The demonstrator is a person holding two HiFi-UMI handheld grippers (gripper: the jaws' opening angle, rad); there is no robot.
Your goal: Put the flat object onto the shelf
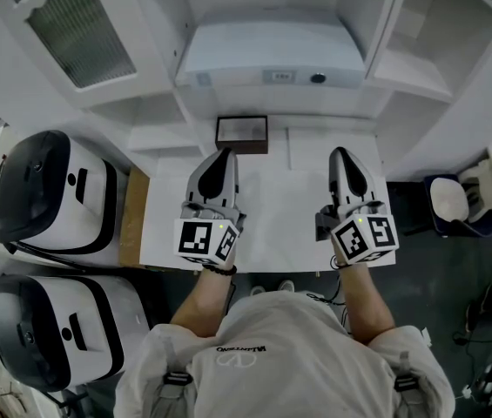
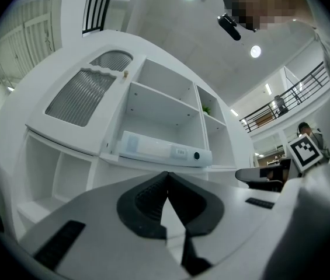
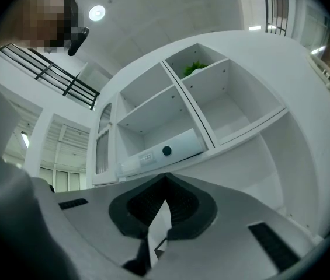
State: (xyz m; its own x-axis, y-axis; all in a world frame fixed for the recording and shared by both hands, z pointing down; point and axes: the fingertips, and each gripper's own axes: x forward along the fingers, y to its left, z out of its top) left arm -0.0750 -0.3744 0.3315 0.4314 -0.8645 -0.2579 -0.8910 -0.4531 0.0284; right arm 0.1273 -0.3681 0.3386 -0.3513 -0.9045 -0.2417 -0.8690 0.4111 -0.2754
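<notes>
A flat white box [image 1: 272,55] with a small label and a dark round knob lies on the white shelf unit [image 1: 402,77], and it also shows in the left gripper view [image 2: 165,150] and the right gripper view [image 3: 165,150]. A dark-framed flat panel [image 1: 241,134] lies at the back of the white table [image 1: 280,225]. My left gripper [image 1: 222,153] hovers over the table just in front of that panel, jaws shut with nothing between them [image 2: 166,175]. My right gripper [image 1: 342,152] is level with it to the right, also shut and empty [image 3: 165,176].
Two white and black machines [image 1: 45,190] [image 1: 45,320] stand left of the table. A cabinet door with ribbed glass [image 1: 80,29] is at the upper left. A green plant [image 3: 194,69] sits in an upper shelf bay. A dark bin [image 1: 450,200] stands to the right.
</notes>
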